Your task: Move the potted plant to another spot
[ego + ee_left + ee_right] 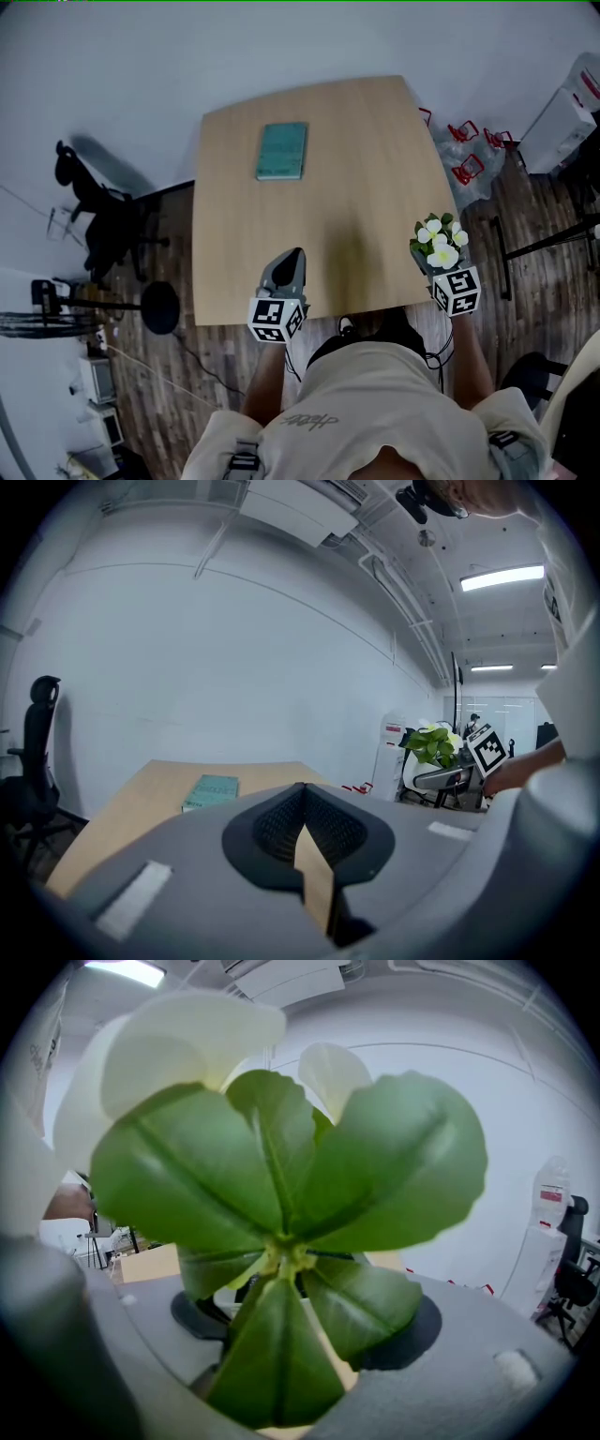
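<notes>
Jaws of the right gripper (pixel 437 270) stand wide and clamp the pot of the one potted plant (pixel 439 242), holding it upright at the right edge of the wooden table (pixel 356 187) near its front corner, green leaves and white flowers filling the right gripper view. The left gripper (pixel 292 255), pointing forward over the table's near edge, has its jaws pressed together on nothing. One teal book (pixel 282 150) lies farther back on the table, its cover print too small to read, and each of the two grippers carries one marker cube (pixel 277 319).
</notes>
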Tool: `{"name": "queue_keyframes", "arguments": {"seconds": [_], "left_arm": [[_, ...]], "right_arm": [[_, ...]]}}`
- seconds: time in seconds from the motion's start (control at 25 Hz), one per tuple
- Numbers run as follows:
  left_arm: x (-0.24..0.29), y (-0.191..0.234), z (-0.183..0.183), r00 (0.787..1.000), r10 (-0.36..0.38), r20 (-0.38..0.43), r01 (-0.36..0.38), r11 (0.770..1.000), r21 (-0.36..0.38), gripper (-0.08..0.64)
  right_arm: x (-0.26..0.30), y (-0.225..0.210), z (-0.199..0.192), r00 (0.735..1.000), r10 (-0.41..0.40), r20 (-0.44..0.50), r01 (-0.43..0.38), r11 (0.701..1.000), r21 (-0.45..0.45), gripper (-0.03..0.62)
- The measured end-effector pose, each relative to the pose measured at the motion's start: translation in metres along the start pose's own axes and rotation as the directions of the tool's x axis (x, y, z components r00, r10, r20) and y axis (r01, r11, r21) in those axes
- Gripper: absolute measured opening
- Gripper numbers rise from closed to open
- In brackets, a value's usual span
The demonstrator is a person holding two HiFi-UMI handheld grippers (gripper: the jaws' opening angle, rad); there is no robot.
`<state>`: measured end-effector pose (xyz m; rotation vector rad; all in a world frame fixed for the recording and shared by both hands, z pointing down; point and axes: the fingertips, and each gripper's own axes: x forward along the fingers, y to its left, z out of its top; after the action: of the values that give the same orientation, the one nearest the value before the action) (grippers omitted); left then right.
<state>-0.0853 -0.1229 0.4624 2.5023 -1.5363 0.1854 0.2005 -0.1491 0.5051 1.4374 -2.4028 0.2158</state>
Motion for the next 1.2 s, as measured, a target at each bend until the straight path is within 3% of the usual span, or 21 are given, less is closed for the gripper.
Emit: {"name": "queue_keyframes", "arguments": {"seconds": [0.56,0.88,1.2], "left_arm": [[-0.034,0.016,-0.017,0.998,0.066,-0.009,-0.066,0.997,-0.049,0.018],[-0.039,-0.004,0.01,0.994,0.109,-0.013,-0.109,0.994,0.021,0.018],[-0.052,-0.027,0.005,0.985,0.166,-0.044,-0.165,0.986,0.024,0.018]], "right_arm": [[-0.01,0.045,0.004,0.996,0.083,0.013,-0.083,0.996,-0.02,0.348],[-0.009,0.042,-0.002,0.992,0.122,0.015,-0.121,0.992,-0.035,0.348],[-0.004,0.053,-0.013,0.976,0.214,0.026,-0.213,0.976,-0.033,0.348]]}}
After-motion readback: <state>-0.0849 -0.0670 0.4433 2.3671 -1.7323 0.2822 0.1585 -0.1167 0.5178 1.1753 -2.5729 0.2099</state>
